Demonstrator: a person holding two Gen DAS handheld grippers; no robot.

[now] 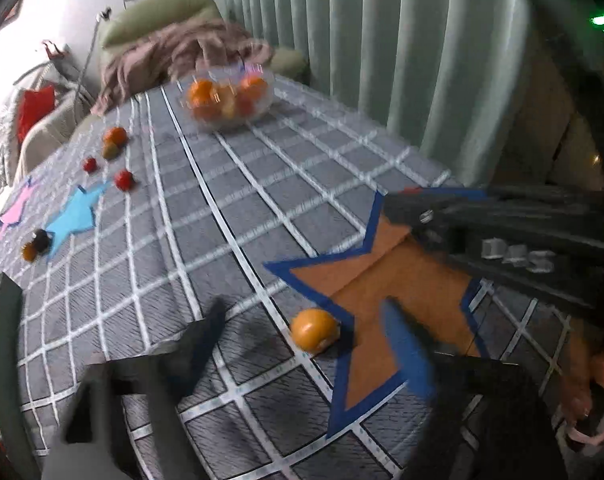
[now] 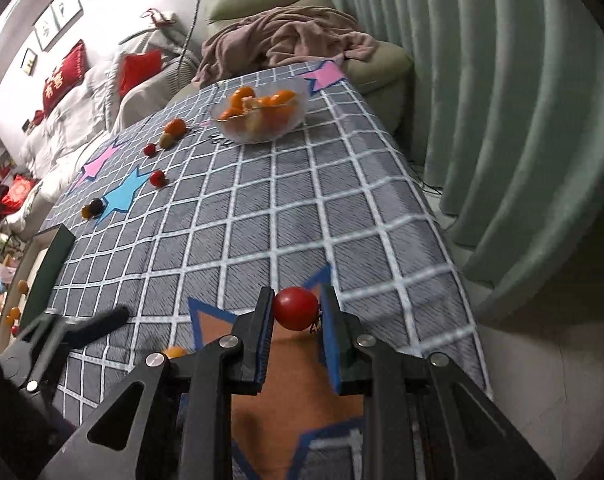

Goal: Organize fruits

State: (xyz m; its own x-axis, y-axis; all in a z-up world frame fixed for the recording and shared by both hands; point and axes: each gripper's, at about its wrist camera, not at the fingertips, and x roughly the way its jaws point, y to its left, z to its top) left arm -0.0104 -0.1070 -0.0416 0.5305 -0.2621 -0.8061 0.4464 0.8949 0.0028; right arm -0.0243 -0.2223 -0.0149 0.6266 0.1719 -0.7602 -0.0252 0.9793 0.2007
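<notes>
My right gripper [image 2: 296, 312] is shut on a red cherry tomato [image 2: 295, 308], held over the orange star mat [image 2: 298, 392] with a blue border; that gripper also shows in the left wrist view [image 1: 397, 204]. My left gripper [image 1: 302, 320] is open and blurred, its fingers either side of a small orange fruit [image 1: 313, 329] lying at the edge of the orange star [image 1: 389, 280]. That fruit peeks out in the right wrist view [image 2: 174, 351]. A clear bowl [image 2: 294, 92] of oranges stands at the far end.
Loose fruits lie at the far left: an orange [image 2: 175, 125], a greenish fruit [image 2: 166, 140], two red tomatoes [image 2: 157, 178], a dark fruit [image 2: 96, 205]. Blue star [image 2: 126, 194] and pink star [image 2: 96, 166] mats lie there. Curtains [image 2: 501, 100] hang on the right.
</notes>
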